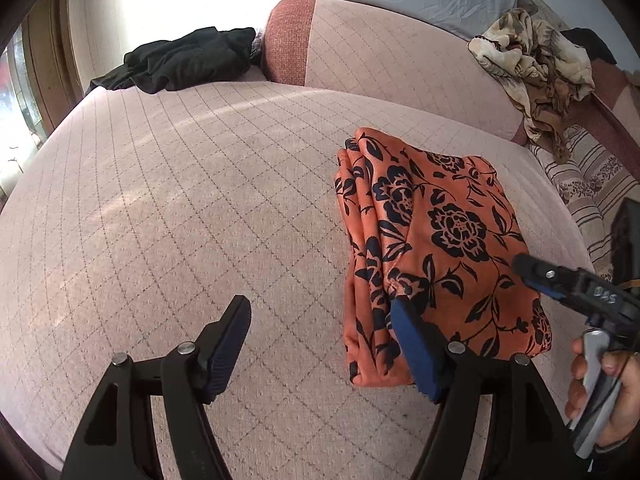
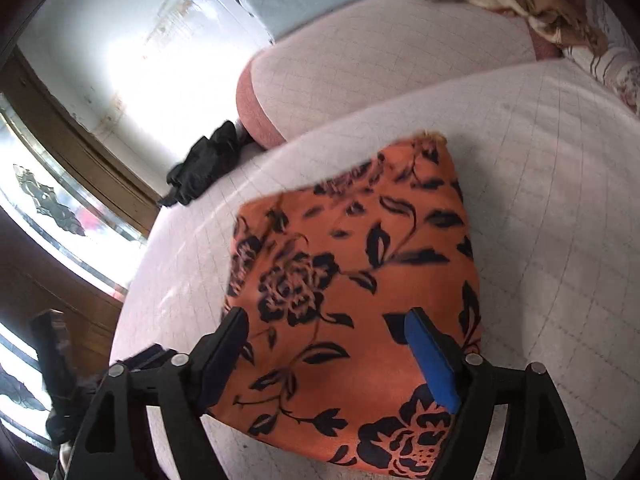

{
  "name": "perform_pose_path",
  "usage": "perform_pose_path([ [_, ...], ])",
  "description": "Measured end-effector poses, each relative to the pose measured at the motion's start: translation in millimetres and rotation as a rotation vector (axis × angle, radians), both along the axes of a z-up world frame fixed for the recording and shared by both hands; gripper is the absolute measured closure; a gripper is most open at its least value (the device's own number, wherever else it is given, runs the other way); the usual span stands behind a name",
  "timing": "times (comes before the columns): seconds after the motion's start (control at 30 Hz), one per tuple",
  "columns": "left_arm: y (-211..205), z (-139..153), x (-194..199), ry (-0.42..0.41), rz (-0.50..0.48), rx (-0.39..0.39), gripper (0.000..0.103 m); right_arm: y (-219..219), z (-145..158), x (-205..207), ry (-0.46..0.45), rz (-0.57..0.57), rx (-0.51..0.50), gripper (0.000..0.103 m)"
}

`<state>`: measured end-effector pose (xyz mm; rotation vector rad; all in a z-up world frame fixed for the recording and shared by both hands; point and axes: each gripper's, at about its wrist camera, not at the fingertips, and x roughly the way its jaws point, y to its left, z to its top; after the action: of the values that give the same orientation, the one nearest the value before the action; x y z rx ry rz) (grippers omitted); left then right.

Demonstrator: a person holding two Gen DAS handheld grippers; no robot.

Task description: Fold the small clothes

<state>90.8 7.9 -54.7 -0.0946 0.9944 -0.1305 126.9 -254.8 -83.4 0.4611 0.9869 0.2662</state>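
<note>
- left wrist view: left gripper (image 1: 320, 344) hangs released, jaws wide apart, low over the pink quilted sofa seat (image 1: 180, 200). most of the gap between its fingers frames bare seat; only its right-hand finger, blue pad (image 1: 414, 346) showing, overlaps the near left edge of the folded orange floral garment (image 1: 436, 240).
- same view: the garment lies to the right of this gripper's centre line, its stacked fold edges facing left, and its long axis runs away from the camera toward the sofa back. the right gripper (image 1: 560, 280) comes in from the far right with its tip over the garment's right edge, a hand (image 1: 600, 392) on its handle; from this angle its jaw state cannot be told.
- right wrist view: right gripper (image 2: 324, 334) is released too, jaws spread, and sits directly above the garment's (image 2: 352, 280) near part, so the cloth fills the gap between its fingers. the picture is blurred, so contact cannot be judged.
- judgement: the right gripper is the nearer and the better centred. the left one would need to shift right to reach it. the garment looks already folded into a compact packet, so the next move is likely a last press or moving it aside.
- elsewhere: a black garment (image 1: 180, 60) lies at the seat's far left, and a crumpled beige patterned cloth (image 1: 532, 64) on the sofa back, both well apart.
</note>
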Motion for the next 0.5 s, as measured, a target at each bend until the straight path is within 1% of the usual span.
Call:
perform_pose_path([
  [0.03,1,4,-7,-0.002,0.0,0.012,0.027,2,-12,0,0.04,-0.003,-0.011,0.019],
  [0.07,1,7,-10,-0.003,-0.005,0.029,0.027,2,-7,-5,0.009,-0.019,-0.022,0.019],
  [0.1,0,11,-16,-0.013,-0.009,0.045,0.026,4,3,-12,-0.008,-0.034,-0.037,0.019],
  [0.17,2,20,-26,-0.037,0.007,0.083,0.017,9,24,-25,-0.047,-0.035,-0.055,0.019],
  [0.2,0,23,-30,-0.049,0.017,0.096,0.016,10,34,-35,-0.077,-0.034,-0.083,0.017],
  [0.27,-3,29,-40,-0.073,0.014,0.095,0.015,19,50,-55,-0.125,-0.038,-0.191,0.006],
  [0.3,-5,31,-44,-0.077,0.01,0.097,0.015,22,53,-64,-0.129,-0.028,-0.251,0.001],
  [0.37,-9,36,-52,-0.086,0.003,0.113,0.015,27,55,-83,-0.121,-0.016,-0.362,0.0],
  [0.4,-12,38,-56,-0.093,0.005,0.126,0.015,28,54,-92,-0.116,-0.01,-0.4,0.0],
  [0.5,-18,47,-67,-0.118,0.006,0.15,0.015,27,51,-116,-0.099,-0.001,-0.437,0.0],
])
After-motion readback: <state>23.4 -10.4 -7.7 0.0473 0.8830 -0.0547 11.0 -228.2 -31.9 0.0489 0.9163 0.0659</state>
